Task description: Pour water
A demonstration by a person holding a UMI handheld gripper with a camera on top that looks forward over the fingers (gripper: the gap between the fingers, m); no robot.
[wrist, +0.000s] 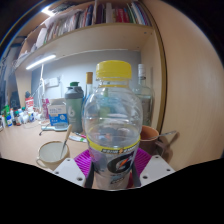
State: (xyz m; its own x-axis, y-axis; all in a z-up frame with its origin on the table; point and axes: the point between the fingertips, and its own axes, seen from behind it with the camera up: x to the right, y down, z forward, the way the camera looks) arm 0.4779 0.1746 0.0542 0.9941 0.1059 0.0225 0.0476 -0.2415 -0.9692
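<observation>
White mug (50, 153) with spoon on counter; books (95, 15) on shelf above.

Gripper-mounted view, facing forward, bottle (112, 125) close

The hand-held gripper (112, 163) points forward and level, its two pink-padded fingers (82, 160) closed from both sides on a bottle (112, 125)
</observation>
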